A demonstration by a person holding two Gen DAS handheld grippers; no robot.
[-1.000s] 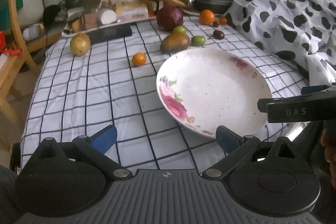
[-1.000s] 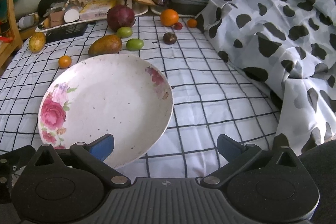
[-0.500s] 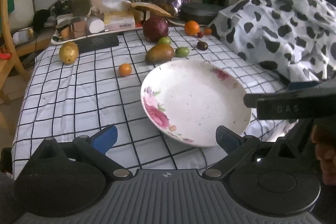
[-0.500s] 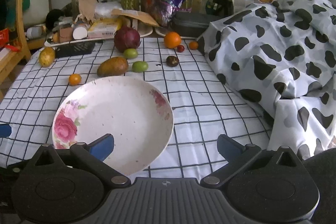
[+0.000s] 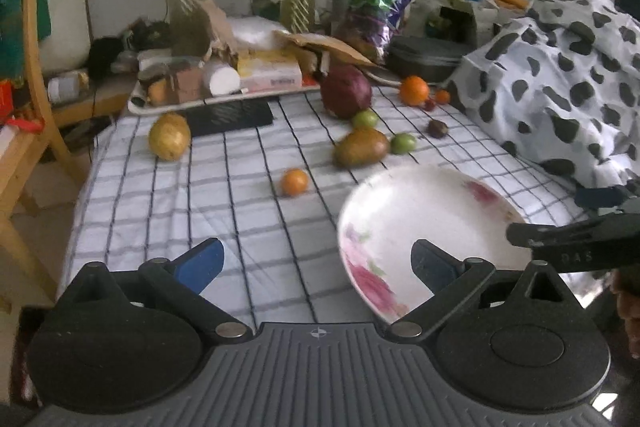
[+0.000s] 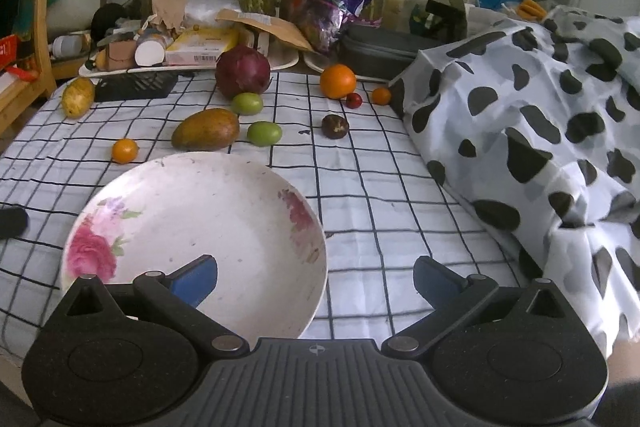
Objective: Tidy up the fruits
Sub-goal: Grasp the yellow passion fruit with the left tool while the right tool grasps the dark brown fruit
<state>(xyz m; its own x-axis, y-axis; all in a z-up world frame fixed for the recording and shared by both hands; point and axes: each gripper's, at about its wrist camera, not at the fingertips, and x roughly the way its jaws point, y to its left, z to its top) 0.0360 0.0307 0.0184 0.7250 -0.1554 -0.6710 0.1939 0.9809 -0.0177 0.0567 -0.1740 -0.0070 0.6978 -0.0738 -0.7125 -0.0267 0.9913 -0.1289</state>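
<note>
The fruits lie loose toward the far edge of my checked table (image 6: pixel 360 211): one mango (image 6: pixel 206 134), one yellow pear (image 6: pixel 78 97) at the far left corner, two green plums (image 6: pixel 264 133), one big orange (image 6: pixel 337 81), two small oranges (image 6: pixel 125 150), one red berry (image 6: pixel 354 100). The flowered plate (image 6: pixel 200 227) sits empty at the near edge, I judge to collect them. My left gripper (image 5: pixel 316 265) and right gripper (image 6: pixel 316 281) both gape wide, holding nothing.

Glossy glazed plate (image 6: pixel 248 195) on a creased checked cloth (image 6: pixel 380 195); matt black plastic gripper (image 6: pixel 316 277); wooden chair (image 5: pixel 30 67).
</note>
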